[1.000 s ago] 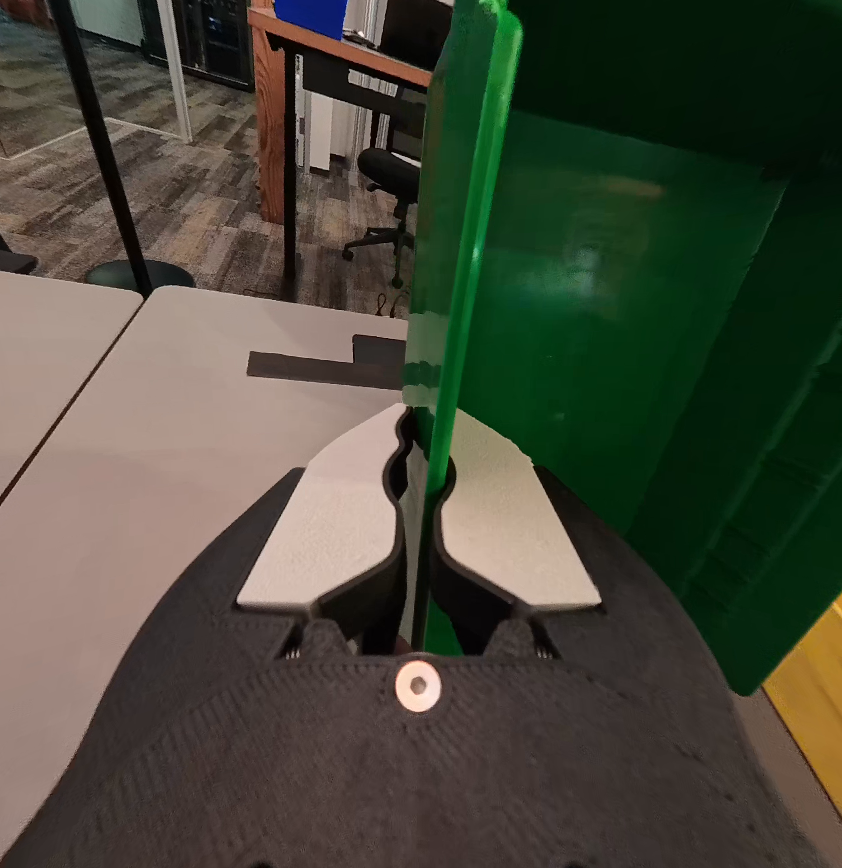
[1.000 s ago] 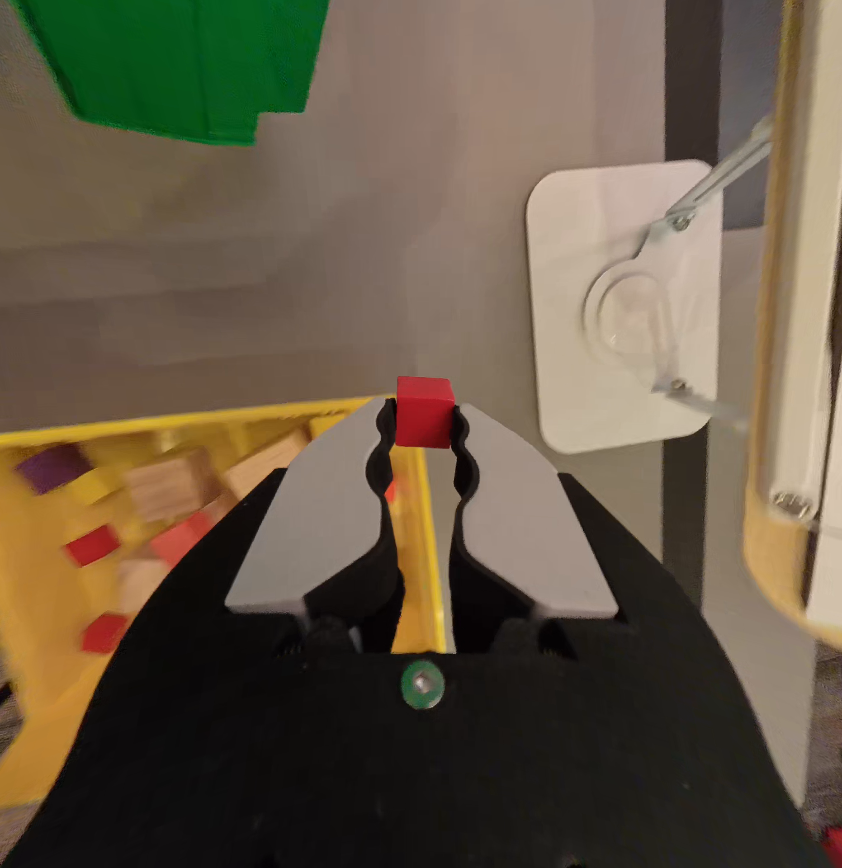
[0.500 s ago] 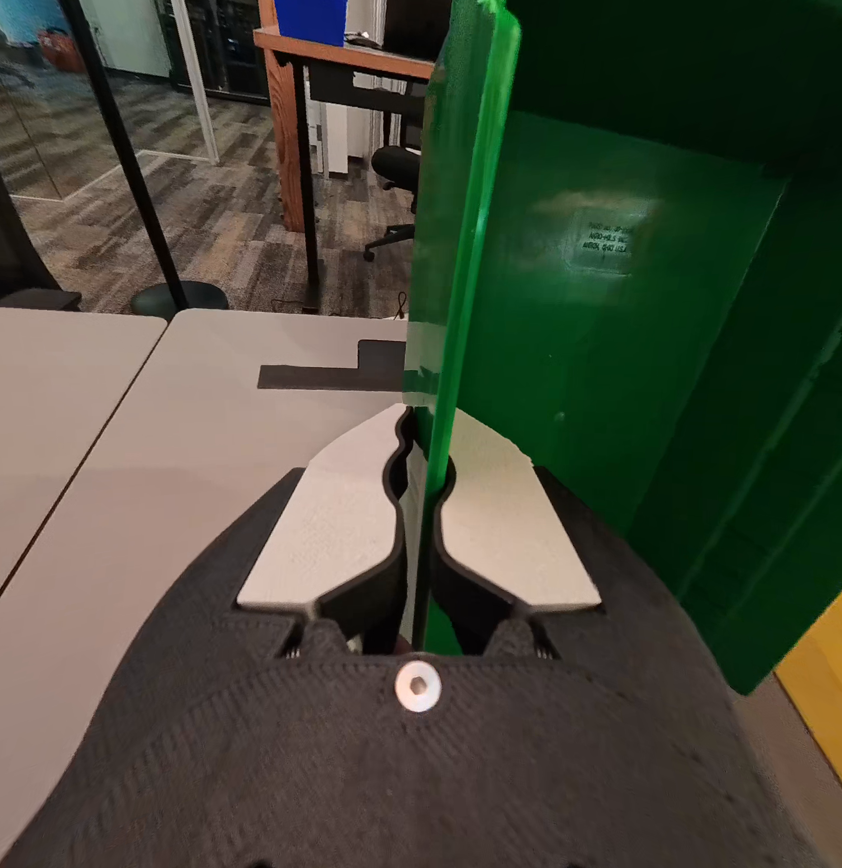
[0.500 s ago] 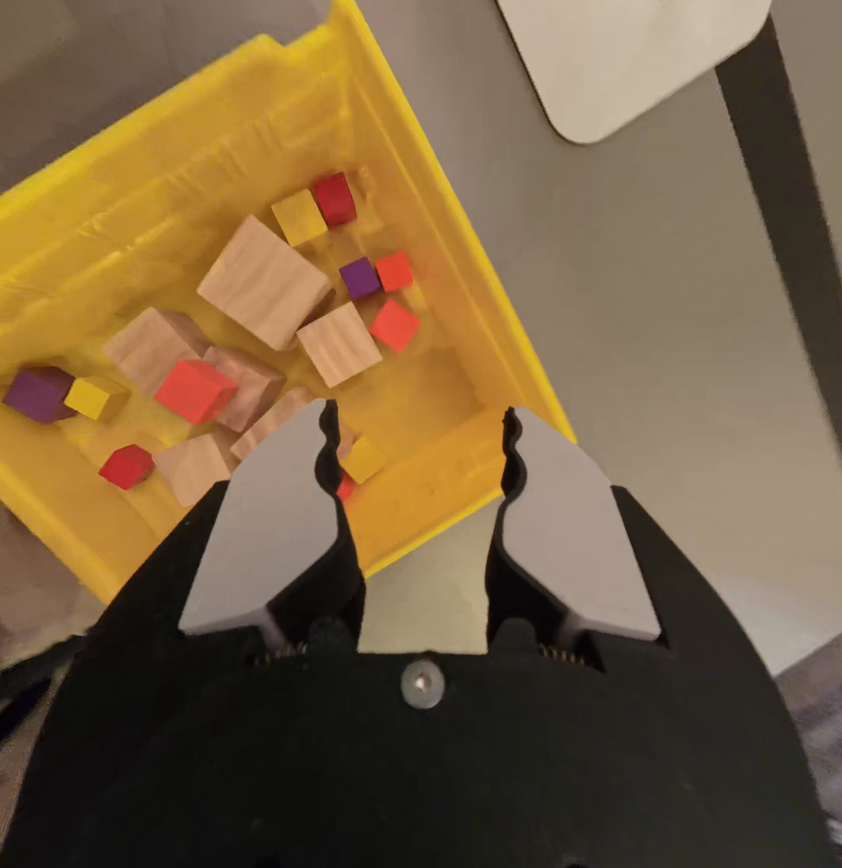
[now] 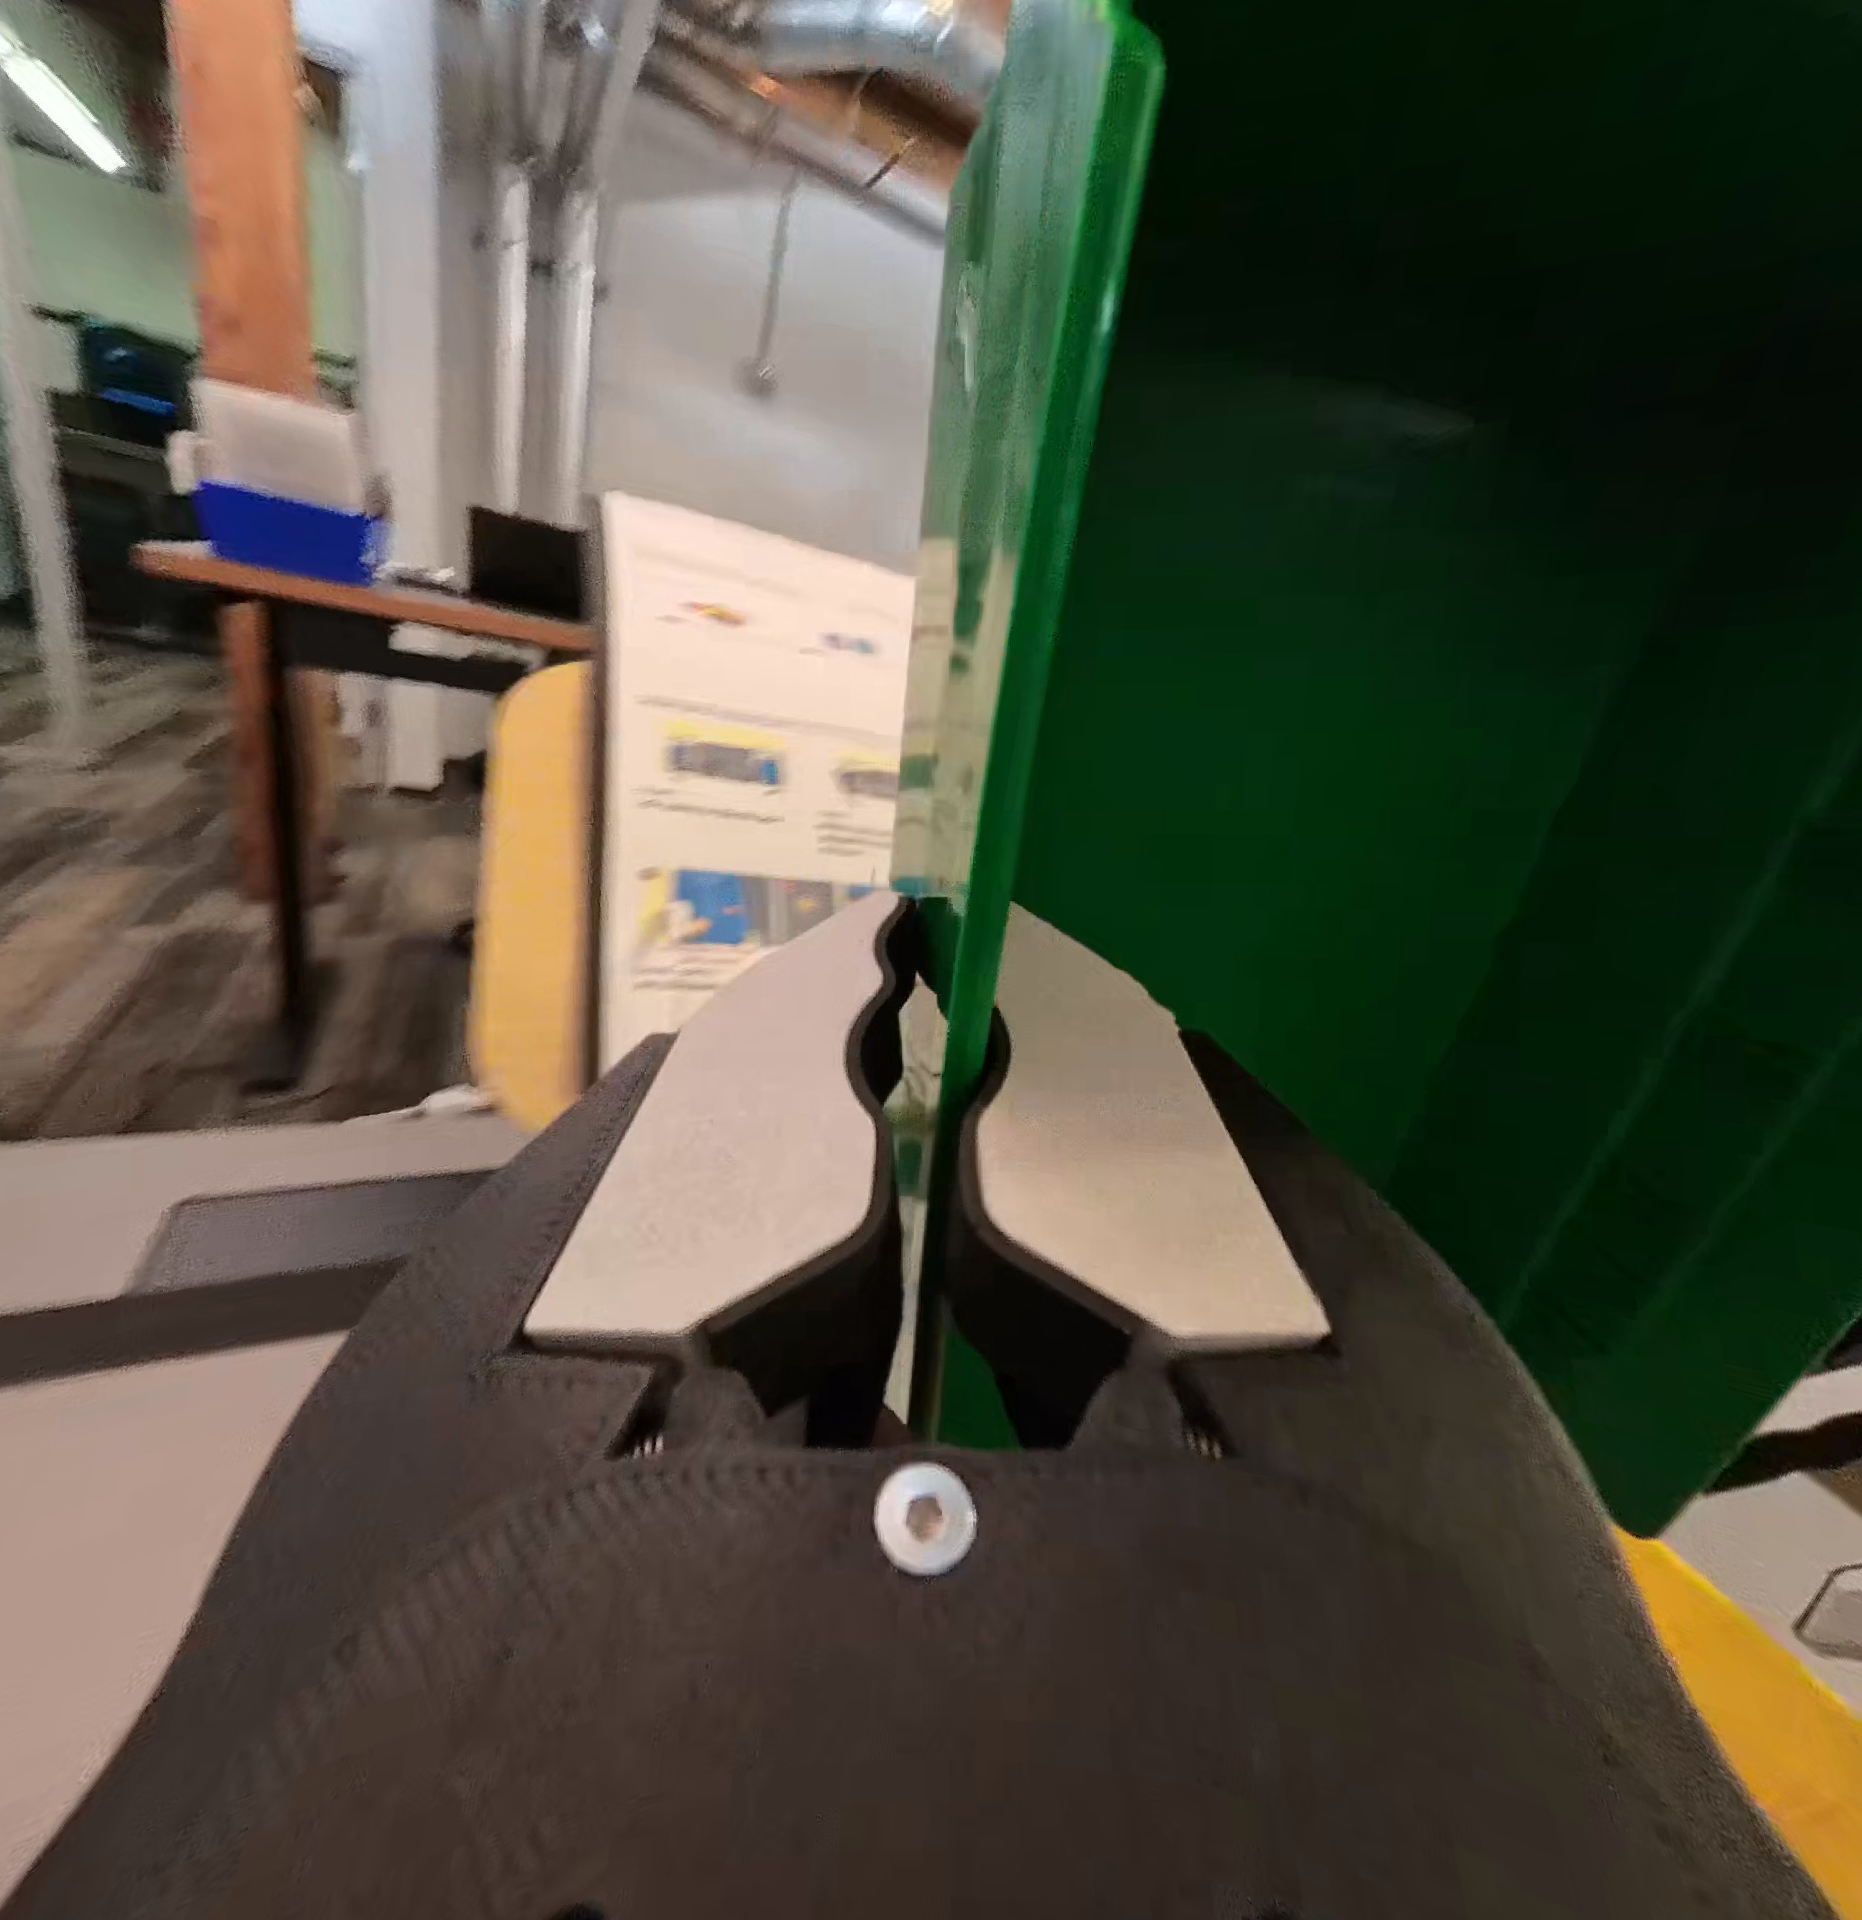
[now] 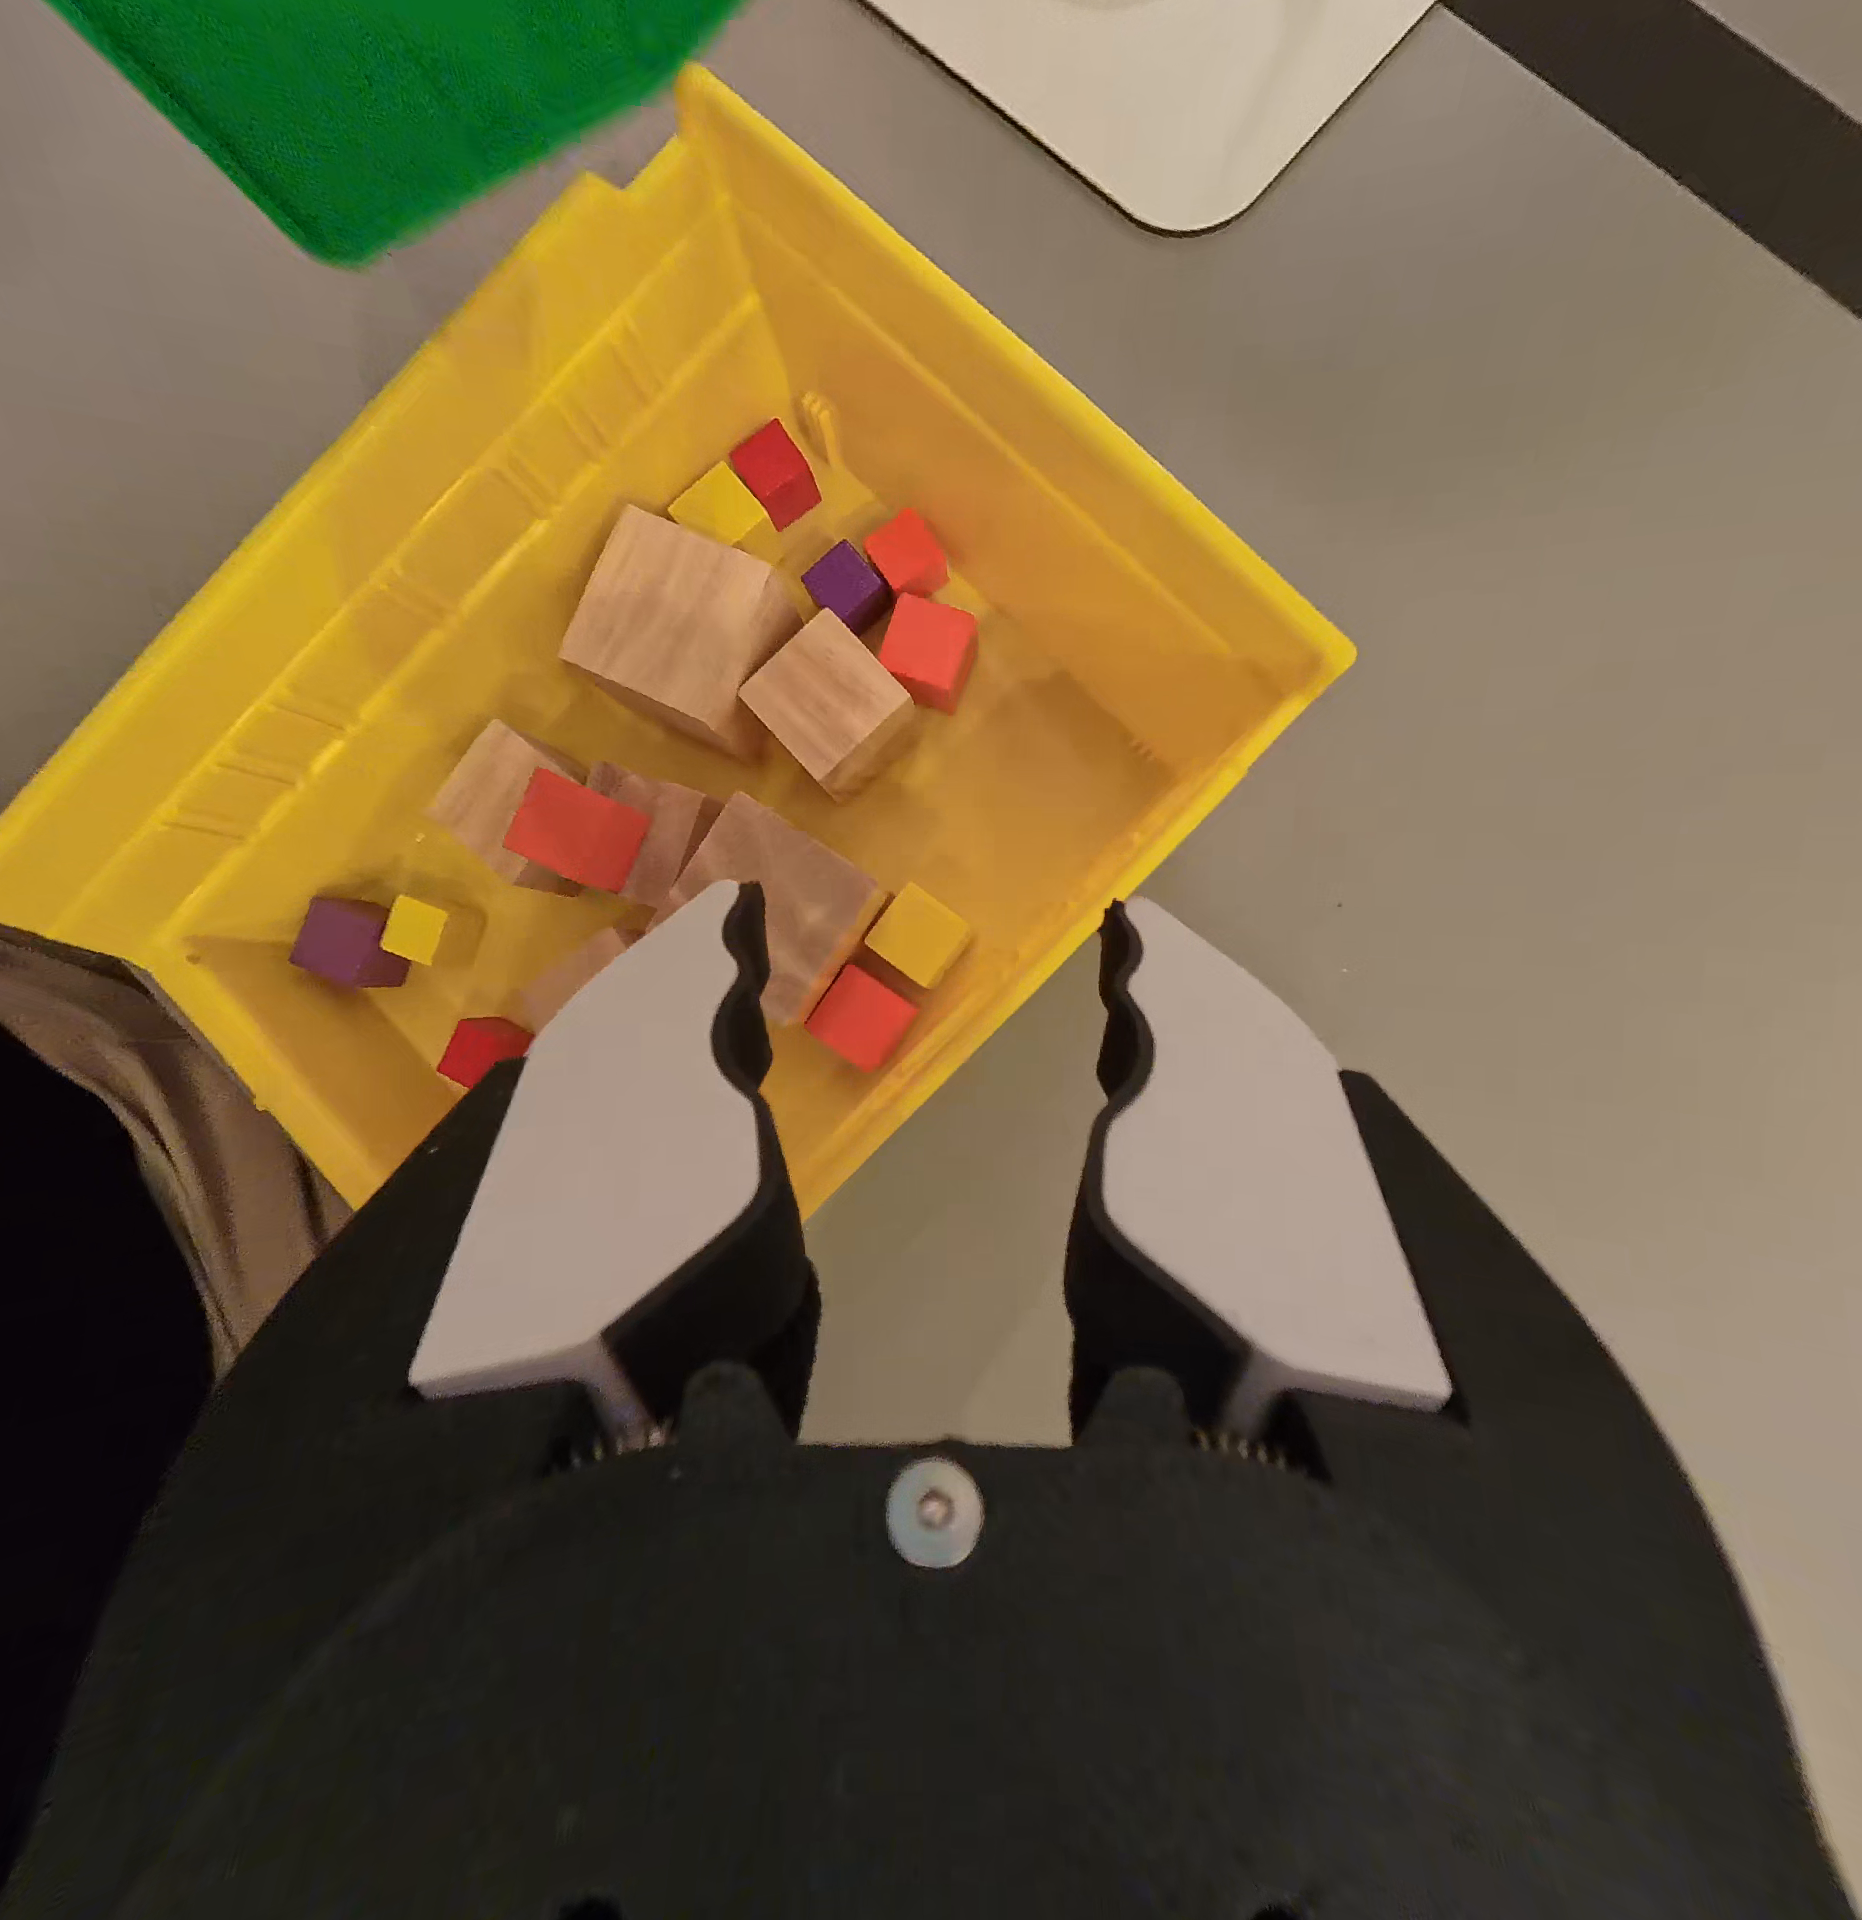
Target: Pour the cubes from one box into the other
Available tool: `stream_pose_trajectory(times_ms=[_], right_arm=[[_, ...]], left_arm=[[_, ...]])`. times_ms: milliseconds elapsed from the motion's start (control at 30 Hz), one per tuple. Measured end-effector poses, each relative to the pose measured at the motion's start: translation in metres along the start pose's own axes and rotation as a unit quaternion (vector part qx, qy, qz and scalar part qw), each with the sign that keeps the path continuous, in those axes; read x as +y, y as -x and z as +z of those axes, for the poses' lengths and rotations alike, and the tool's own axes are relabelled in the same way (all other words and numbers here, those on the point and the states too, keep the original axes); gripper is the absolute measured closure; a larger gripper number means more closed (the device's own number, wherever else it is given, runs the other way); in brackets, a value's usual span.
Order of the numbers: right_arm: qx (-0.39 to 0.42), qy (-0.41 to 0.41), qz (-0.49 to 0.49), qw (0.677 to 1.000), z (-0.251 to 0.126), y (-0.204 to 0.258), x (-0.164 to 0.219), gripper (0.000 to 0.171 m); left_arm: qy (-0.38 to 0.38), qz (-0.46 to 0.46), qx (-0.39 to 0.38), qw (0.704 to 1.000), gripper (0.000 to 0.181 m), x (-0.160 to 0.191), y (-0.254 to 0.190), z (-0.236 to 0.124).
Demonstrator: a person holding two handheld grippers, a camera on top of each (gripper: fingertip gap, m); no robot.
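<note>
My left gripper [image 5: 948, 935] is shut on the thin wall of the green box [image 5: 1426, 727], which it holds up in the air, tipped on its side. The green box also shows at the top left of the right wrist view [image 6: 387, 114]. The yellow box [image 6: 1166, 499] lies on the grey table below and holds several wooden, red, yellow and purple cubes [image 6: 678, 623]. My right gripper [image 6: 927, 914] is open and empty, above the near corner of the yellow box. A corner of the yellow box shows in the left wrist view [image 5: 1758, 1704].
A white flat plate [image 6: 1166, 94] lies on the table beyond the yellow box, next to a dark strip [image 6: 1685, 145]. A person's clothing [image 6: 85, 1143] shows at the left edge. A wooden desk [image 5: 366, 613] and a poster board [image 5: 761, 748] stand behind.
My right gripper opened and let go of the red cube, then swung over the yellow box. My left gripper tilted upward with the green box, so the room now shows behind it.
</note>
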State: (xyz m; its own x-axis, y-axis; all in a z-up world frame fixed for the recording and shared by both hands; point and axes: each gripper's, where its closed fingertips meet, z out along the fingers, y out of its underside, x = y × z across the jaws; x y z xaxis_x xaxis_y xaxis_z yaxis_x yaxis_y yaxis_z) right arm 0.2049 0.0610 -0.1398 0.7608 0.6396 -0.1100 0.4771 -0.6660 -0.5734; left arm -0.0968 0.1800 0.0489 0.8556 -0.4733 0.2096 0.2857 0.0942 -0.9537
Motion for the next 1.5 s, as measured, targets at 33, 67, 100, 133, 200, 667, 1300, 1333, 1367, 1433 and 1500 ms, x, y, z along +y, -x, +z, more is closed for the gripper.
stream_pose_trajectory(times_ms=[33, 67, 100, 133, 200, 667, 1300, 1333, 1367, 1433, 1500], right_arm=[[-0.001, -0.003, 0.006, 1.000, -0.001, -0.002, 0.003, 0.115], [0.002, -0.003, 0.012, 1.000, -0.003, -0.005, 0.007, 0.115], [0.006, -0.004, 0.019, 1.000, -0.005, -0.009, 0.010, 0.116], [0.009, -0.009, 0.029, 0.999, -0.008, -0.013, 0.013, 0.117], [0.012, -0.020, 0.044, 0.999, -0.014, -0.020, 0.017, 0.116], [-0.045, 0.023, 0.091, 0.995, 0.001, -0.002, 0.061, 0.110], [-0.162, -0.174, 0.195, 0.951, 0.142, 0.139, -0.082, 0.155], [-0.164, -0.188, 0.197, 0.948, 0.150, 0.150, -0.092, 0.155], [-0.165, -0.200, 0.197, 0.945, 0.158, 0.162, -0.102, 0.155], [-0.178, -0.216, 0.206, 0.938, 0.173, 0.187, -0.121, 0.153], [-0.225, -0.202, 0.191, 0.934, 0.186, 0.222, -0.133, 0.141]], left_arm=[[-0.018, 0.003, 0.013, 1.000, 0.177, 0.005, -0.015, 0.005], [-0.029, 0.006, 0.023, 0.999, 0.177, 0.011, -0.028, 0.009], [-0.035, 0.009, 0.043, 0.998, 0.177, 0.019, -0.042, 0.013], [-0.041, 0.017, 0.056, 0.997, 0.177, 0.027, -0.052, 0.015], [-0.053, 0.027, 0.074, 0.996, 0.177, 0.038, -0.070, 0.015], [-0.036, 0.060, 0.058, 0.996, 0.177, 0.044, -0.060, 0.008], [0.018, 0.093, -0.086, 0.992, 0.177, -0.106, 0.088, -0.101], [0.019, 0.096, -0.091, 0.991, 0.177, -0.112, 0.090, -0.106], [0.021, 0.098, -0.093, 0.991, 0.177, -0.117, 0.092, -0.110], [0.024, 0.105, -0.098, 0.989, 0.177, -0.124, 0.094, -0.116], [0.032, 0.105, -0.095, 0.989, 0.177, -0.126, 0.092, -0.117]])
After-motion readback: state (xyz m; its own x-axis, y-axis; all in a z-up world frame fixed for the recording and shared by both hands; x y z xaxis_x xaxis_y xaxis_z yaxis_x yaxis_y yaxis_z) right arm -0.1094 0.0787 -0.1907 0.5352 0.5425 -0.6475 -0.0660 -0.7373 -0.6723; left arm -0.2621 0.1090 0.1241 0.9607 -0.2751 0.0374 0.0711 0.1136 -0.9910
